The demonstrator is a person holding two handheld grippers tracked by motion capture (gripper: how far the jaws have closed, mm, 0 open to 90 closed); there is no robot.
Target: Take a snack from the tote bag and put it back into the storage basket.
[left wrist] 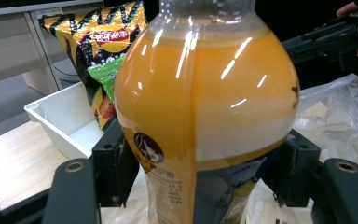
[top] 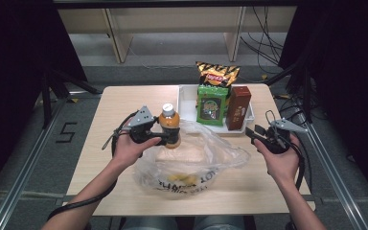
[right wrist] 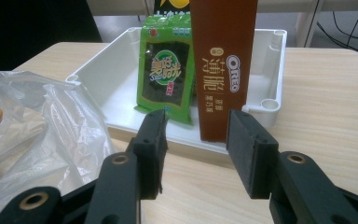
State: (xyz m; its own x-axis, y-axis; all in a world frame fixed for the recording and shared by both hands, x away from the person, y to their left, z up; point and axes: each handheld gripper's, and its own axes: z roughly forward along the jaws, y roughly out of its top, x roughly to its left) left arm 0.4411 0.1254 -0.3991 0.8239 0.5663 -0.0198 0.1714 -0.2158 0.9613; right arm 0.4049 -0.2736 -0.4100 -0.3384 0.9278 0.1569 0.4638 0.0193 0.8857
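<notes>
My left gripper is shut on a bottle of orange drink with a white cap, held upright above the open mouth of a clear plastic bag. In the left gripper view the bottle sits squeezed between both jaws. My right gripper stands open near the white tray, with nothing between its fingers. In the right gripper view its gap faces a brown Oreo box and a green snack pack in the tray.
The tray holds a yellow chip bag, the green pack and the brown box at the table's back right. The plastic bag has something yellow inside. Cables lie on the floor beyond the table.
</notes>
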